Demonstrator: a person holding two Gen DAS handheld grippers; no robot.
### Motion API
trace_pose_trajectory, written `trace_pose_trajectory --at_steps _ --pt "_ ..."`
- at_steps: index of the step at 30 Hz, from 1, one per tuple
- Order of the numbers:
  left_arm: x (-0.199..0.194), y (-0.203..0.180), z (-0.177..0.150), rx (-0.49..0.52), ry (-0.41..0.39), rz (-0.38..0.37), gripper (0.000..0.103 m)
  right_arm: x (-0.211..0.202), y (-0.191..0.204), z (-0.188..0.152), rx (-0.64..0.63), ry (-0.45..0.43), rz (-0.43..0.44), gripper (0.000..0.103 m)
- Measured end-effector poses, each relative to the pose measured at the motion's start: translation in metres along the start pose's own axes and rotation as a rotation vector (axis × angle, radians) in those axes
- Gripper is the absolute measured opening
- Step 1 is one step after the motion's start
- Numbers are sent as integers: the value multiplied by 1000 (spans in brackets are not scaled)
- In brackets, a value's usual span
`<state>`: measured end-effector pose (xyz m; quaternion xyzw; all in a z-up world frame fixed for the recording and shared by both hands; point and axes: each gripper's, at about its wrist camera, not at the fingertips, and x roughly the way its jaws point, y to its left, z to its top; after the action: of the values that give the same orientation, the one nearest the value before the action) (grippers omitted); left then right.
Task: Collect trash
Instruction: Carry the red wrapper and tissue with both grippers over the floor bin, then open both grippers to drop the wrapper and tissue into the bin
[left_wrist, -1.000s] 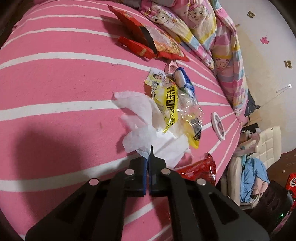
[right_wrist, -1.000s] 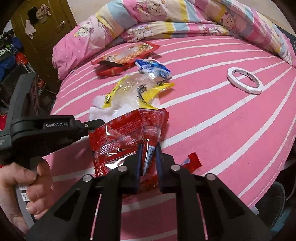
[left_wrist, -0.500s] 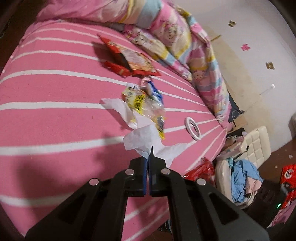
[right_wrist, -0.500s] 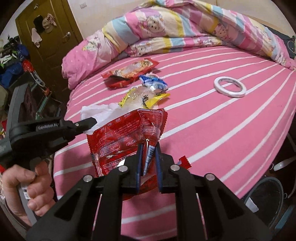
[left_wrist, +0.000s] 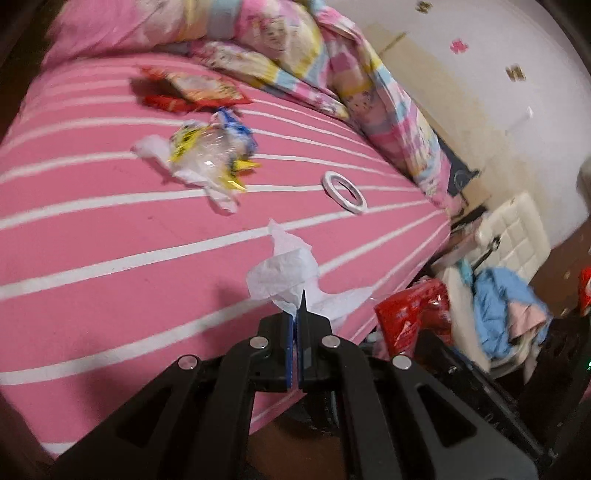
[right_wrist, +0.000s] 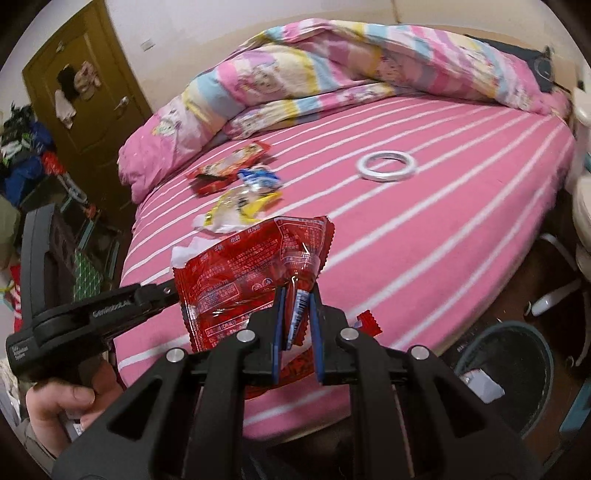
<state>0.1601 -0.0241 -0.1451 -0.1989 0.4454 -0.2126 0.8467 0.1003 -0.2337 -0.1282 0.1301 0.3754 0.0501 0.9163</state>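
below, a dark bin (right_wrist: 506, 363) holds paper — left hand-held gripper (left_wrist: 295, 314) pinches tissue (left_wrist: 284, 273), right (right_wrist: 295, 314) red wrapper (right_wrist: 251, 273).

Both tongs (left_wrist: 296, 314) (right_wrist: 296, 314) clamped (angled downward).

Two grippers (left_wrist: 300, 306) (right_wrist: 297, 314) over a pink bed (right_wrist: 424, 236): one holds one tissue (left_wrist: 284, 273), the other one red wrapper (right_wrist: 243, 280). Mid-bed lie about three wrappers (right_wrist: 240, 184), another tissue (left_wrist: 155, 147), one tape roll (right_wrist: 386, 166).
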Motion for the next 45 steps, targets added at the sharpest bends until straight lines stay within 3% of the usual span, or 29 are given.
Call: trace_pose_trajectory --at_steps 5,13,21,27,31,35,45 --pt "17 -52 -25 97 54 9 1 -26 -39 -13 22 -35 -47 13" --pt "79 -100 -86 68 231 -20 1 -53 -114 -43 103 -42 -131 13" --pt "140 -139 -117 145 366 -2 1 -61 -200 -82 252 -8 -214 13" --pt "191 -179 -147 309 457 -37 1 -56 -261 -112 360 40 -276 13" --pt "224 -196 -167 380 527 -57 1 -48 -290 -128 416 75 -307 13" --pt "250 -205 -181 438 576 -20 1 -38 -315 -141 455 117 -342 13" --pt "298 -220 -205 439 669 -52 1 -9 -342 -167 478 204 -393 16"
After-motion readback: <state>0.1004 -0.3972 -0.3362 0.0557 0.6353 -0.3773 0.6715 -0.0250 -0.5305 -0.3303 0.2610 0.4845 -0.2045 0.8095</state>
